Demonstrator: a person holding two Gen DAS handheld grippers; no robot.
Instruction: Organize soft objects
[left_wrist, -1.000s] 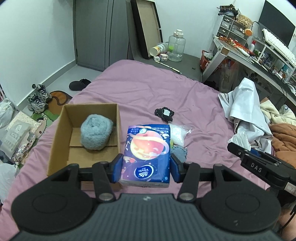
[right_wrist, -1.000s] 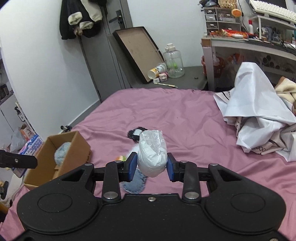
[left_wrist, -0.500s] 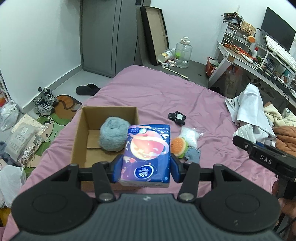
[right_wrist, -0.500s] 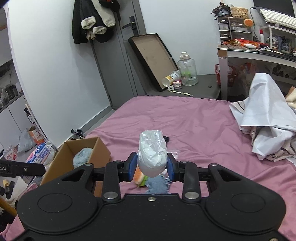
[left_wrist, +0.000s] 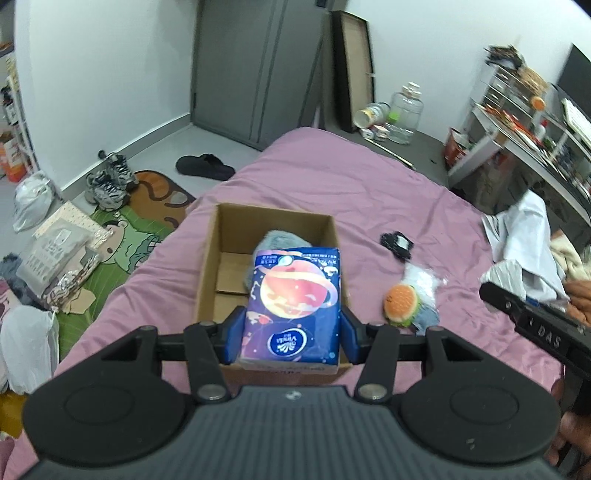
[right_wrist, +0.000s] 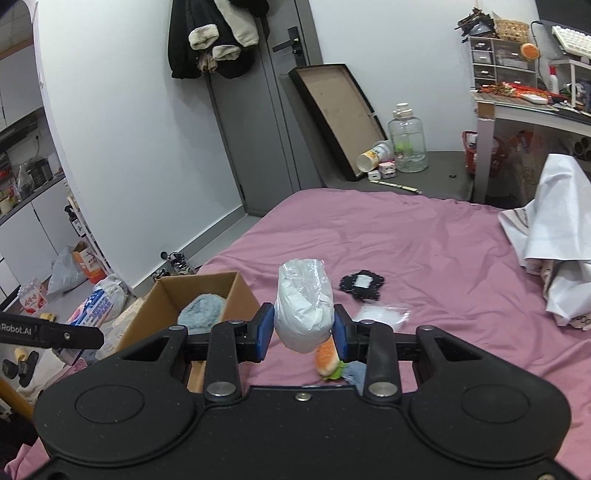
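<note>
Left gripper (left_wrist: 291, 334) pinching tissue pack (left_wrist: 293, 306) over near end of cardboard box (left_wrist: 210, 258): lower beside fluffy blue ball (left_wrist: 271, 238), then release; right gripper (right_wrist: 303, 332) clamping white plastic bundle (right_wrist: 303, 310) right of box, burger plush (left_wrist: 402, 304) beyond

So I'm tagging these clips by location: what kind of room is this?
Most likely a lived-in bedroom: a bed with a pink sheet fills the middle, a cluttered desk stands by the wall, and clothes hang on the door.
</note>
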